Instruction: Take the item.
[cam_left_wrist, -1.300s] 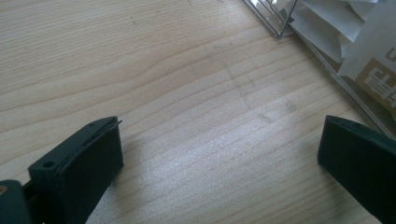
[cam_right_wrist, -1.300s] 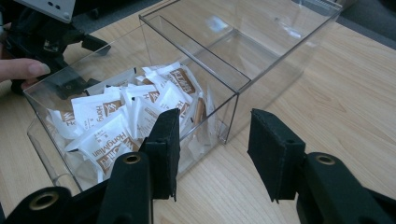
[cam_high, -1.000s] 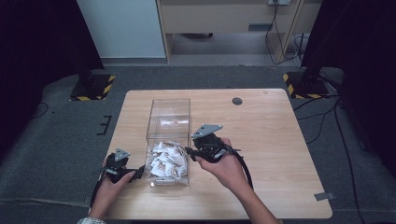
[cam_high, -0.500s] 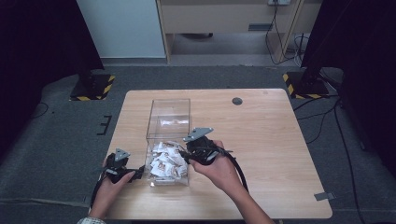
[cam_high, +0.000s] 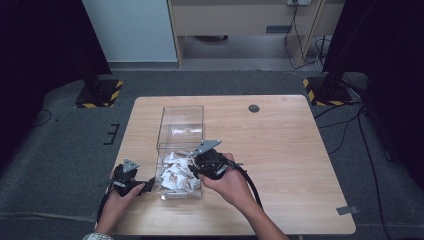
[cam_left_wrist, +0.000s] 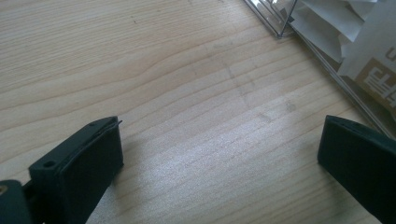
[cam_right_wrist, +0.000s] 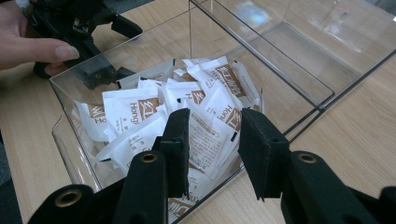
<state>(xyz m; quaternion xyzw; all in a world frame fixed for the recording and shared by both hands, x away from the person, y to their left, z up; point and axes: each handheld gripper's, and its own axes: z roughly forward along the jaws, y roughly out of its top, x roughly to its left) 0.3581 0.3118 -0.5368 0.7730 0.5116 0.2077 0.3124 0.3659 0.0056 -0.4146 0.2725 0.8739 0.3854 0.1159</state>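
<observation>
Sachet pick under way at clear box

Right gripper hangs over the white sachets heaped in the near compartment of the clear box; its jaws have just been closing, nothing yet pinched between them. Left gripper rests open on the wooden table, just beside the box wall. Risk: loose overlapping packets may come up in pairs or slip free, and a low approach could knock the thin rim. Grey floor and dark curtains surround the table

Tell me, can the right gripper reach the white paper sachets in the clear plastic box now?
Probably yes: the right gripper hangs over the box's open top, jaws apart, just above the sachets.
</observation>
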